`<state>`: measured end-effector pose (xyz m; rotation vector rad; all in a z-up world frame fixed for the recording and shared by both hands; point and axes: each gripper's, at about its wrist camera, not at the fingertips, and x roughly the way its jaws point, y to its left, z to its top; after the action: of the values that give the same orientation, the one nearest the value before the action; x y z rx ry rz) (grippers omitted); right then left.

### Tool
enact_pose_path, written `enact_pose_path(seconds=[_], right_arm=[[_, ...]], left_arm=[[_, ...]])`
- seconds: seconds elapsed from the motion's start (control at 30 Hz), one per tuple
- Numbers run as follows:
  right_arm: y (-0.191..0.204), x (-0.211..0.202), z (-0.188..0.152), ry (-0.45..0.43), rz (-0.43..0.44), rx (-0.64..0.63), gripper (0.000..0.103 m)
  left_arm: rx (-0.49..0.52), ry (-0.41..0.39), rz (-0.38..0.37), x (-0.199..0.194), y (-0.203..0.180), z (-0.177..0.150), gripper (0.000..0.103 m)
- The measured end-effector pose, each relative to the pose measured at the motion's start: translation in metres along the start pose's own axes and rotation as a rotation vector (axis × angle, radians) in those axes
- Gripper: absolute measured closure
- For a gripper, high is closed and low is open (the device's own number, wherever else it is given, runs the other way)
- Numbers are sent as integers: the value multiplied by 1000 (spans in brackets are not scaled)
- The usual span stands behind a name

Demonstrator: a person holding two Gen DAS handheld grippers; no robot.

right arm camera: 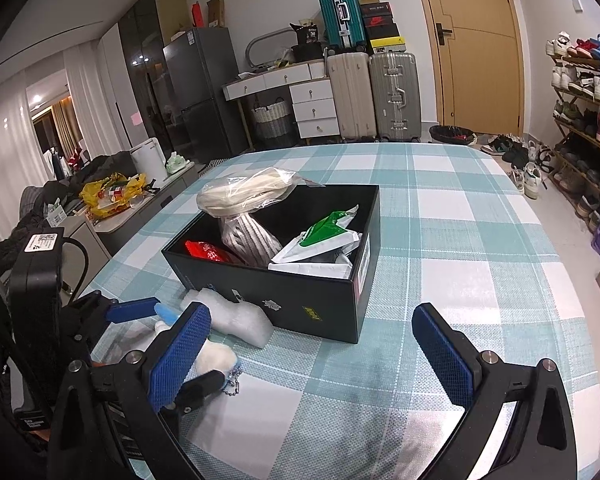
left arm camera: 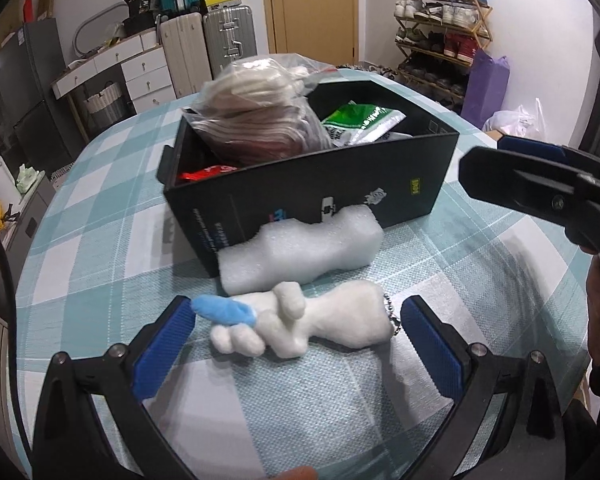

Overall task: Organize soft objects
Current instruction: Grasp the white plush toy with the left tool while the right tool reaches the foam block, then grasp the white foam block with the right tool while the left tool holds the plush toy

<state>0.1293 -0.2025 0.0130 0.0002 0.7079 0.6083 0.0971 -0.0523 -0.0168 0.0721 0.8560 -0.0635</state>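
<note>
Two soft things lie on the checked table (left arm camera: pixel 100 240) in front of my black box (left arm camera: pixel 340 192): a white foam block (left arm camera: pixel 300 252) touching the box wall, and just beside it a white plush toy (left arm camera: pixel 300 328) with a blue tip. My left gripper (left arm camera: pixel 298 344) has its jaws spread on either side of the toy; whether the pads touch it, I cannot tell. My right gripper (right arm camera: pixel 312 344) hovers with jaws spread over bare cloth. Bagged items fill the box.
</note>
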Motion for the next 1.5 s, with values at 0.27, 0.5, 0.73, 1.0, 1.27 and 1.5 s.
enact_pose_path(seconds=[0.27, 0.5, 0.73, 1.0, 1.27, 1.5], right_arm=[[0, 1, 0, 1, 0, 1, 1], [-2, 2, -2, 4, -1, 4, 1], [-2, 2, -2, 5, 2, 4, 1], [3, 9, -5, 19, 22, -3, 1], [28, 33, -10, 108, 42, -11, 1], [48, 59, -15, 168, 52, -14, 1]], left_arm=[[33, 29, 24, 7, -8, 0, 0], [57, 36, 3, 6, -11, -2, 14], [39, 0, -32, -7, -3, -7, 17], [-64, -83, 15, -35, 35, -16, 17], [-137, -110, 65, -42, 72, -22, 17], [-168, -121, 81, -43, 89, -23, 17]])
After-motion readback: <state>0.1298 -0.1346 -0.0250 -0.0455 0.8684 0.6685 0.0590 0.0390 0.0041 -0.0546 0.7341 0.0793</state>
